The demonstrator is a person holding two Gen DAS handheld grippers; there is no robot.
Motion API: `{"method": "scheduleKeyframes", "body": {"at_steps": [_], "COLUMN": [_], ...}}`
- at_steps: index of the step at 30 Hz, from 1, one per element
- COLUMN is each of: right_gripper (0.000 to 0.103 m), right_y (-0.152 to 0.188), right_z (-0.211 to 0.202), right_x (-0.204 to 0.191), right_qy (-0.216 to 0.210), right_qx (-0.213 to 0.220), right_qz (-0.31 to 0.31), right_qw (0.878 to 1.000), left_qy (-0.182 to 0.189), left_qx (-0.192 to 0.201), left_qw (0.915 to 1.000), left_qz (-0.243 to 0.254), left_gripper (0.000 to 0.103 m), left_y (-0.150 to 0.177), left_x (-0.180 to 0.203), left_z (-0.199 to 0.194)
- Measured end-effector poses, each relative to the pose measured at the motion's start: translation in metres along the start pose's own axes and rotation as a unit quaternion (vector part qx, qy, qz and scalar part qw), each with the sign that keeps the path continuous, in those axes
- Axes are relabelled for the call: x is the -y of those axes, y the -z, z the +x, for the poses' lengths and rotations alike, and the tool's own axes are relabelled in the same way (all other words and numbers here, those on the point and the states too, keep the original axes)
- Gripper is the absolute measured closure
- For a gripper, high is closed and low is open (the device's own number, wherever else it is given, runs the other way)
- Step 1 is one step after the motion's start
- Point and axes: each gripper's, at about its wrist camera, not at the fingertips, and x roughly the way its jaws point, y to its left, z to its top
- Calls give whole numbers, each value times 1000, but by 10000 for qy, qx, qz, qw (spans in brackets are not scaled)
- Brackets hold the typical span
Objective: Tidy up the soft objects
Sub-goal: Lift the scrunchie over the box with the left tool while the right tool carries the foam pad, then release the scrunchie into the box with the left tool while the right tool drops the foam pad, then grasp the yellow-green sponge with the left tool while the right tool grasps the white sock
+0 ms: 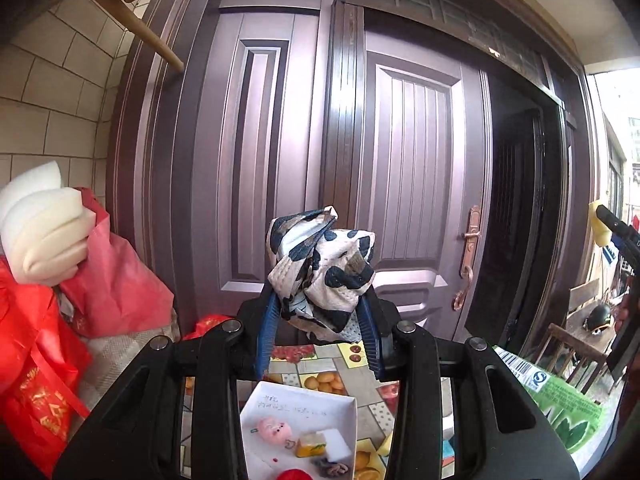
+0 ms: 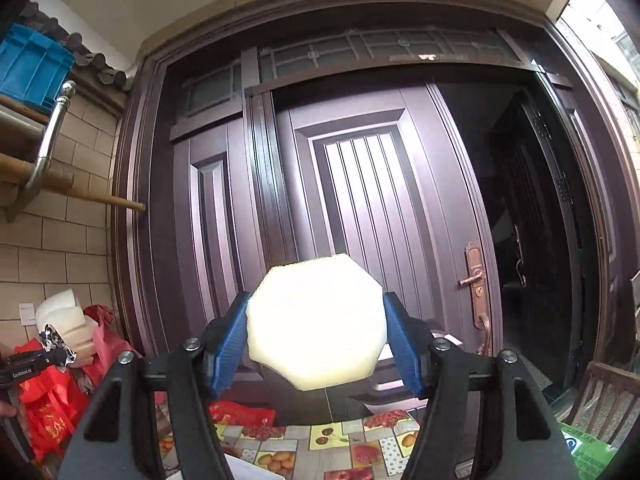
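Note:
My left gripper [image 1: 320, 320] is shut on a crumpled black-and-white patterned cloth [image 1: 322, 268] and holds it high above the table. Below it lies a white tray [image 1: 256, 412] with a pink pig toy [image 1: 274, 430], a small sponge block [image 1: 324, 444] and other small items. My right gripper [image 2: 316, 340] is shut on a pale yellow octagonal foam sponge [image 2: 316, 320], also held up in the air. The left gripper and its cloth [image 2: 54, 340] show at the left edge of the right wrist view. The right gripper with the sponge [image 1: 598, 224] shows at the far right of the left wrist view.
A table with a fruit-print cover [image 2: 320, 440] lies below. Red bags [image 1: 36, 360] and white foam pieces [image 1: 44, 232] are piled at the left by the tiled wall. A green package [image 1: 560, 408] lies at the right. A brown double door [image 1: 400, 160] stands ahead, wooden chairs [image 2: 608, 396] at the right.

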Motion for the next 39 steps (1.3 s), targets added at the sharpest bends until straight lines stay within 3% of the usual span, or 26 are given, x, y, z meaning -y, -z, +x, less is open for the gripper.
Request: {"method": "scheduleKeyframes", "body": {"at_steps": [6,11,14,17,20,25,28,31,33,35,37,38,39], "right_gripper": [38,38,38,38,38,38,38,37,29,14,8,0,0], "right_y": [28,67,113,176,246,350,387,406,413,415,414,414,414], "right_z": [30,78,109,140,166,192,210,223,231,233,230,229,229], "right_x": [-40,-67,-78,-90,-100,-103,-104,-114,-118,-120,-121,-120,-120], "right_qy": [-424,-704,-788,-896,-976,-855,-793,-824,-877,-943,-957,-925,-886], "right_qx": [-361,-1097,-1712,-2518,-3365,-4442,-4816,-4901,-4933,-4879,-4780,-4744,-4708], "right_qz": [-31,-20,44,131,172,291,353,240,304,358,318,283,252], "right_qw": [9984,9915,9821,9635,9365,8914,8721,8675,8649,8671,8725,8750,8774], "left_qy": [0,-33,-65,-108,-140,-300,-443,-563,-681,-919,-1073,-1107,-1107], "left_qx": [-334,-771,-1190,-1745,-2279,-2799,-2977,-2976,-2953,-2889,-2751,-2744,-2749], "left_qw": [9994,9968,9924,9837,9711,9536,9465,9444,9441,9449,9473,9468,9463], "left_qz": [-59,-198,-296,-428,-693,-1069,-1167,-1280,-1296,-1236,-1242,-1264,-1291], "left_gripper": [67,67,67,67,67,67,67,67,51,0,0,0,0], "left_y": [23,52,86,133,186,251,270,276,277,277,275,275,276], "left_x": [-10,-19,-28,-39,-50,-61,-66,-75,-81,-85,-88,-89,-89], "left_z": [25,65,95,130,159,184,197,204,207,210,207,208,208]}}
